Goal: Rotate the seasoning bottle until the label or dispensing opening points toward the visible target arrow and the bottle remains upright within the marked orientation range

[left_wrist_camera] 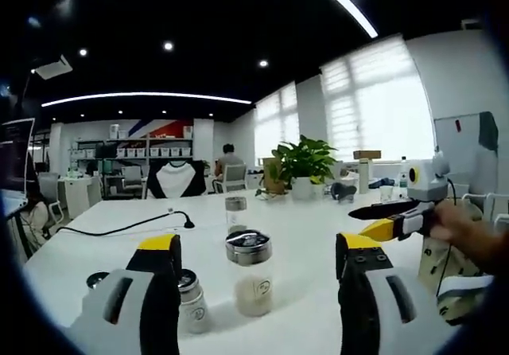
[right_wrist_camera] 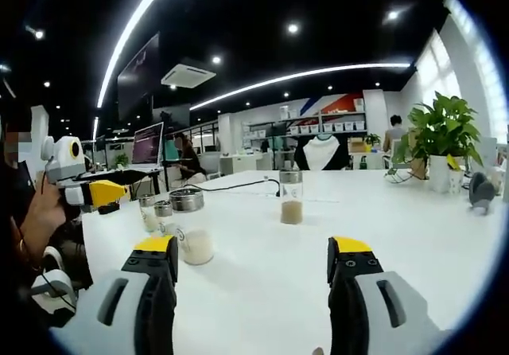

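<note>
The white surface (left_wrist_camera: 302, 236) carries several seasoning bottles; the nearest bottle (left_wrist_camera: 250, 271), upright with a metal lid, stands between the jaws of the left hand-held gripper (left_wrist_camera: 262, 267), which gapes wide and grips nothing; the right hand-held gripper (right_wrist_camera: 253, 263) is equally wide and empty, with a tall jar (right_wrist_camera: 291, 198) further off; no arrow is visible. Judged as the approach step; next, the left jaws must close squarely on the bottle before turning.
</note>
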`<state>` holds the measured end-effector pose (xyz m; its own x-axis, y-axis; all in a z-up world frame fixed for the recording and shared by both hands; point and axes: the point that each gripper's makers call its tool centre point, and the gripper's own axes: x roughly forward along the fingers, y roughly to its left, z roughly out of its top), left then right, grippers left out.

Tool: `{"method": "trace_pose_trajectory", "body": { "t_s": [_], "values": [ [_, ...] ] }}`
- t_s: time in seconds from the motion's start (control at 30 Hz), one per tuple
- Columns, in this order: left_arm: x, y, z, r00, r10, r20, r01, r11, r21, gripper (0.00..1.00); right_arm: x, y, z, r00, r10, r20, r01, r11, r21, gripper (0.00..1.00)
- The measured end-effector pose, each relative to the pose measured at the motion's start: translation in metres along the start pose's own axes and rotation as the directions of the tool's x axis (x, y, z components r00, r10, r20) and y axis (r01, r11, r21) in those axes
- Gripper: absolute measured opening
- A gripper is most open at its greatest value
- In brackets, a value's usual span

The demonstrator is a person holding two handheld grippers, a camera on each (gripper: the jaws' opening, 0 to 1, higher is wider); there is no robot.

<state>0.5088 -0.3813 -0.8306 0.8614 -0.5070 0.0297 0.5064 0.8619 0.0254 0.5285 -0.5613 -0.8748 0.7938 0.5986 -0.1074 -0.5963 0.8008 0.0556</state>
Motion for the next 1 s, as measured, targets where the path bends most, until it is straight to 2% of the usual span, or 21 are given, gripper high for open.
{"method": "trace_pose_trajectory", "body": {
  "t_s": [0.2,0.37,0.47,0.57,0.83,1.0],
  "values": [
    [0.001,0.001,-0.005,1.0,-0.024,-0.005,0.024,0.999,0.034,0.84,0.011,-0.008,0.001,1.0,0.006,-0.001,-0.006,1.0,-0.03,0.77],
    [0.002,0.002,-0.009,1.0,-0.028,-0.015,0.028,0.999,0.04,0.85,0.02,-0.009,0.002,0.999,0.032,0.006,-0.032,0.999,-0.004,0.77],
    [0.001,0.005,-0.009,1.0,-0.022,-0.014,0.023,0.999,0.034,0.86,0.027,-0.011,0.003,0.999,0.041,-0.002,-0.041,0.999,-0.019,0.77],
    [-0.004,0.012,-0.008,1.0,0.0,-0.009,0.001,1.0,0.023,0.87,0.033,-0.013,0.006,0.999,0.046,0.003,-0.046,0.999,-0.021,0.77],
    [-0.008,0.022,-0.005,1.0,0.009,-0.011,-0.009,1.0,0.016,0.87,0.053,-0.014,0.013,0.998,0.055,0.018,-0.055,0.998,-0.022,0.77],
    [-0.005,0.017,0.0,1.0,-0.022,0.004,0.022,1.0,0.015,0.87,0.067,-0.015,0.022,0.998,0.051,0.027,-0.05,0.998,-0.044,0.77]
  ]
}}
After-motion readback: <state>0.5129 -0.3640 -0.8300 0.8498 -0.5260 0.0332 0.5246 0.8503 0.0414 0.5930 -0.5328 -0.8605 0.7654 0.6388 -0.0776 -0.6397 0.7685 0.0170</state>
